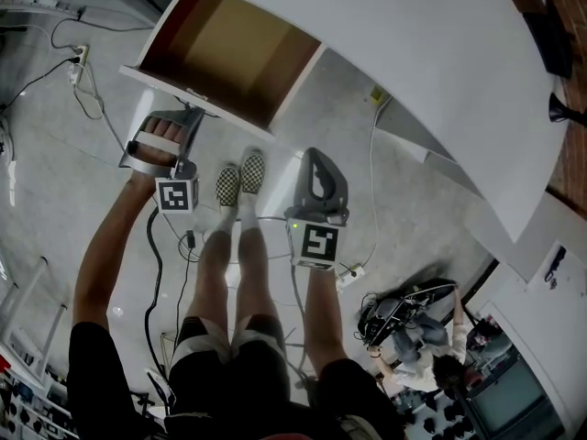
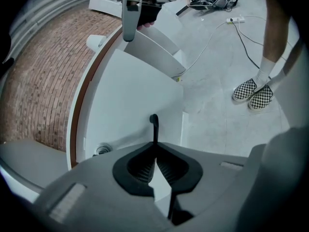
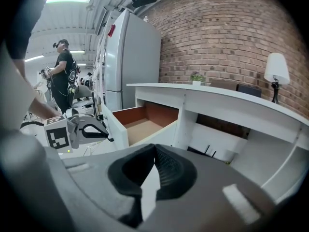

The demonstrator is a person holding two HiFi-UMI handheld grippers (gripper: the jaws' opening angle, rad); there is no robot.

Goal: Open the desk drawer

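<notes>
The drawer (image 1: pixel 229 53) stands pulled well out of the table (image 1: pixel 431 71), so your job looks done. Your left tongs (image 2: pixel 154 129), just beside its front, and your right tongs (image 3: pixel 154 151) are both closed and empty.

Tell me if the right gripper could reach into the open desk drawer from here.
Probably yes. The desk drawer stands pulled out, open-topped and seemingly empty, and nothing stands between it and the right gripper. The left gripper sits by the drawer's front panel, off to one side.
</notes>
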